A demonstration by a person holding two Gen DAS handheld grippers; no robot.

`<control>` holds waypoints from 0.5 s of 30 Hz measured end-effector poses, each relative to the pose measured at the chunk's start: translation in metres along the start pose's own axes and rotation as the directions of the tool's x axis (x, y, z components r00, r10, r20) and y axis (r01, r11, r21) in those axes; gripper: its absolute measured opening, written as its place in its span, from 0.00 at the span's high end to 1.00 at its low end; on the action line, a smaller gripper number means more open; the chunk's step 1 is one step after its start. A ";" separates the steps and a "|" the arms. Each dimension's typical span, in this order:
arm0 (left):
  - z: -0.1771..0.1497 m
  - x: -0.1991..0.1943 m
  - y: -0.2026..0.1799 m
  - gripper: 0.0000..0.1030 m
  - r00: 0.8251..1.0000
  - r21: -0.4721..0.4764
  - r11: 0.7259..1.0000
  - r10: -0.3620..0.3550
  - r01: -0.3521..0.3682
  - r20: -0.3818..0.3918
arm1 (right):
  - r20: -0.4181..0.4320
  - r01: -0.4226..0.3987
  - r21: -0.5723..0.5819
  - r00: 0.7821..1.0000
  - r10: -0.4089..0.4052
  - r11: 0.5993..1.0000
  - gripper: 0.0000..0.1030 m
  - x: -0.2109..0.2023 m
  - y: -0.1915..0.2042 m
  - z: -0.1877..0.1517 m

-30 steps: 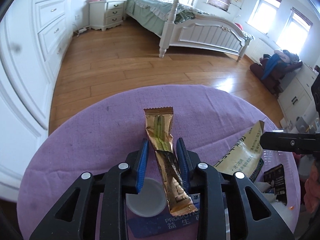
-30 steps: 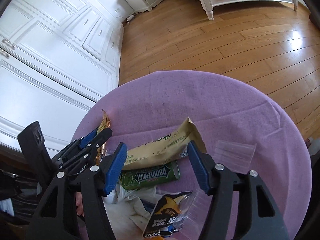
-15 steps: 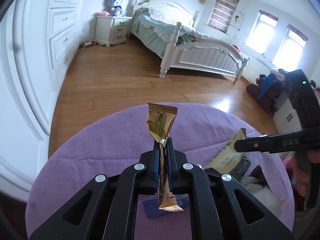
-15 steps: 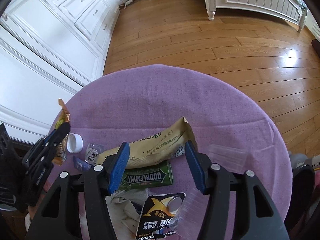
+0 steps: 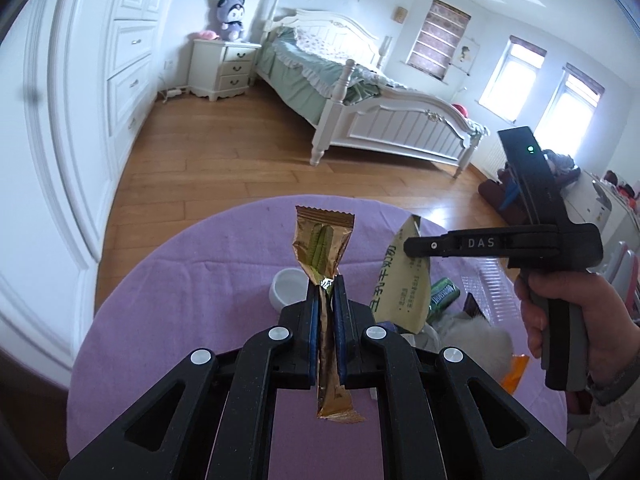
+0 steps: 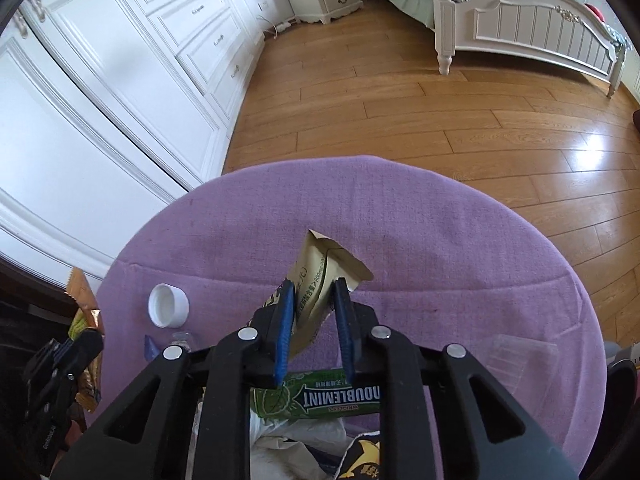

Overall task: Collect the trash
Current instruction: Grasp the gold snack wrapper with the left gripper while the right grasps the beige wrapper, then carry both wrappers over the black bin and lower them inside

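My left gripper [image 5: 327, 286] is shut on a gold foil wrapper [image 5: 322, 246] and holds it upright above the round purple table [image 5: 192, 272]; the wrapper also shows at the left edge of the right wrist view [image 6: 82, 312]. My right gripper [image 6: 313, 290] is shut on a tan paper packet [image 6: 320, 276] and lifts its end off the table. The packet also shows in the left wrist view [image 5: 402, 284], under the right gripper's body [image 5: 500, 244].
A white bottle cap [image 6: 168, 306] lies left of the packet. A green Doublemint gum pack [image 6: 320, 398], crumpled white paper [image 5: 476, 340], a dark snack wrapper [image 6: 362, 460] and a clear plastic piece [image 6: 520, 356] lie on the table. Wooden floor, a bed [image 5: 372, 112] and white cabinets [image 6: 120, 80] surround it.
My left gripper closed on the gold wrapper and raised it off the table. My right gripper closed on the tan packet and lifted its end.
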State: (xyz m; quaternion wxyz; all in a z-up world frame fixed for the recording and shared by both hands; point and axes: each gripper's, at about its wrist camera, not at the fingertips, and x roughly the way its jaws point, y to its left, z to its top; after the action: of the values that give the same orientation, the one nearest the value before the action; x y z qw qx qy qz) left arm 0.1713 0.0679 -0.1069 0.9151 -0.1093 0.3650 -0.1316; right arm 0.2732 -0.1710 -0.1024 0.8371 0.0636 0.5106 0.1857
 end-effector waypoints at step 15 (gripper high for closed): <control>-0.010 -0.044 -0.087 0.92 0.995 0.086 0.994 -0.076 0.071 0.059 | 0.445 0.169 -0.109 0.890 -0.104 0.980 0.83 -0.166 0.003 -0.083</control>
State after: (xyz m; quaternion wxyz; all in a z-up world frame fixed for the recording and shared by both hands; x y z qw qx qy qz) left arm 0.1191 -0.0005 -0.0600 0.9244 -0.0883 0.3262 -0.1768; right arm 0.1322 -0.2378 -0.0028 0.9436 0.0065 0.2982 0.1437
